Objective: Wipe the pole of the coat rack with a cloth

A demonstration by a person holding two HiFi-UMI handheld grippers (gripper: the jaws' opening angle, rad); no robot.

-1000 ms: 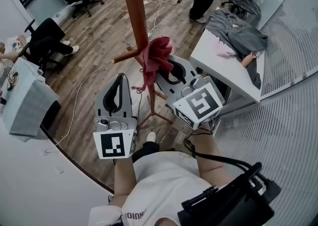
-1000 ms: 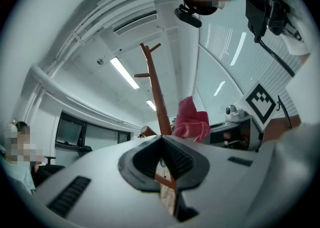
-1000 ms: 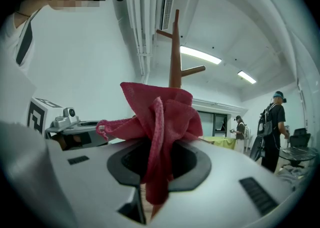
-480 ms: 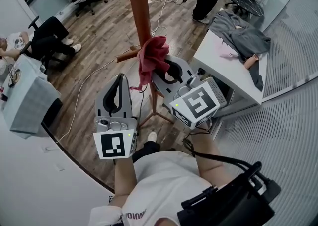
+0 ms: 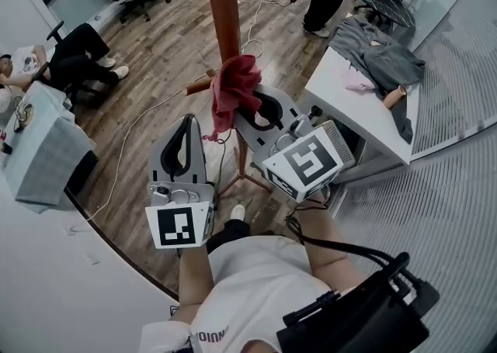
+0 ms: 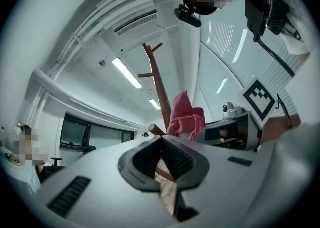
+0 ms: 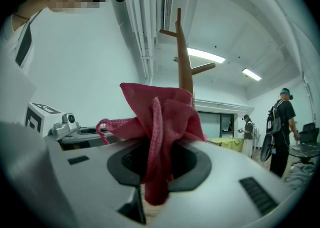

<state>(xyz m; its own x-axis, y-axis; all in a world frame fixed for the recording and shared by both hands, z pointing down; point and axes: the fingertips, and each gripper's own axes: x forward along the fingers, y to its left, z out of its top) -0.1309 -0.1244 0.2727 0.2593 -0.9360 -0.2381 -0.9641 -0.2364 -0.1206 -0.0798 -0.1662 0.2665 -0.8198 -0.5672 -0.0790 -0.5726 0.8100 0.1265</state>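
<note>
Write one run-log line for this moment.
phase: wipe | right gripper: shut on red cloth, at coat rack pole | left gripper: shut, empty, apart from pole

Bright even light from ceiling strip lights point(image 6: 126, 72), strong fisheye bending, dark vignetted corners, soft near-lens blur

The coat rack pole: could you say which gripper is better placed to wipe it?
The right gripper holds the red cloth by the pole; the left gripper is shut and empty.

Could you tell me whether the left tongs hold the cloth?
No, the left tongs are empty; the red cloth is clamped in the right tongs.
</note>
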